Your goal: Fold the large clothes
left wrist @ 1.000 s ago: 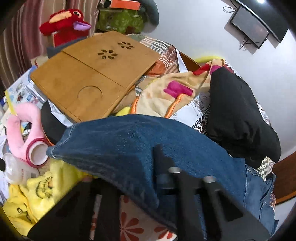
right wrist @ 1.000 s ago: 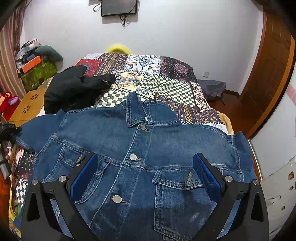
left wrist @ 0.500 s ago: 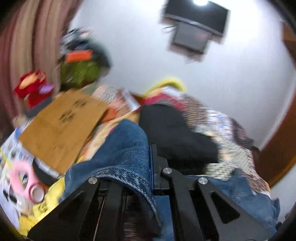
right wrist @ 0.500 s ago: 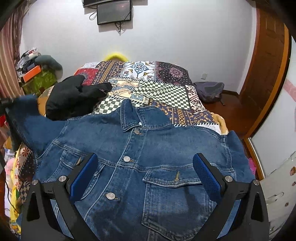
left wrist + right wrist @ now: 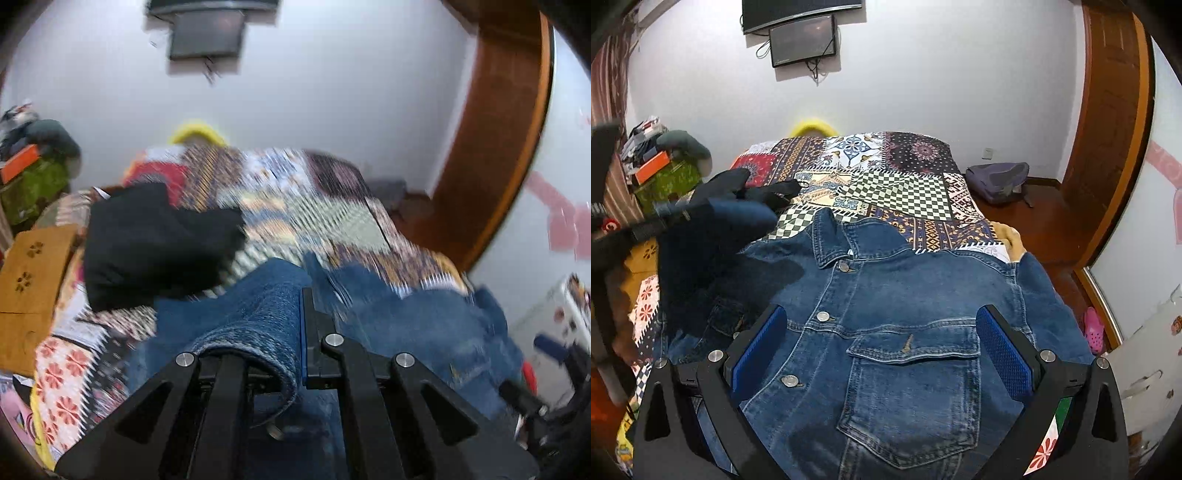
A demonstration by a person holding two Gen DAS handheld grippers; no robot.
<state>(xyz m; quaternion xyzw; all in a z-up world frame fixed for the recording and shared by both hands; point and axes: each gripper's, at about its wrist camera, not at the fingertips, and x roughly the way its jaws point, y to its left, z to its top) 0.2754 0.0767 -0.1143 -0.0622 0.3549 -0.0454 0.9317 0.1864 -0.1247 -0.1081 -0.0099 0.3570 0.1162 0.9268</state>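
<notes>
A blue denim jacket [image 5: 897,317] lies front-up on the patchwork bed, collar toward the far wall. My left gripper [image 5: 295,332] is shut on the jacket's left sleeve [image 5: 258,317] and holds it lifted. In the right wrist view the left gripper [image 5: 670,214] carries the sleeve [image 5: 713,240] above the jacket's left chest. My right gripper [image 5: 879,350] is open and empty, hovering over the right chest pocket [image 5: 912,369]. The left wrist view is blurred.
A black garment [image 5: 746,188] lies on the bedspread [image 5: 897,192] beyond the jacket's left shoulder. A wooden lap tray [image 5: 29,273] and clutter sit left of the bed. A grey bag [image 5: 997,181] and a wooden door [image 5: 1108,129] are on the right.
My left gripper has lifted the sleeve and swung it right, over the jacket's body. The right gripper has moved slightly nearer the jacket and stays open.
</notes>
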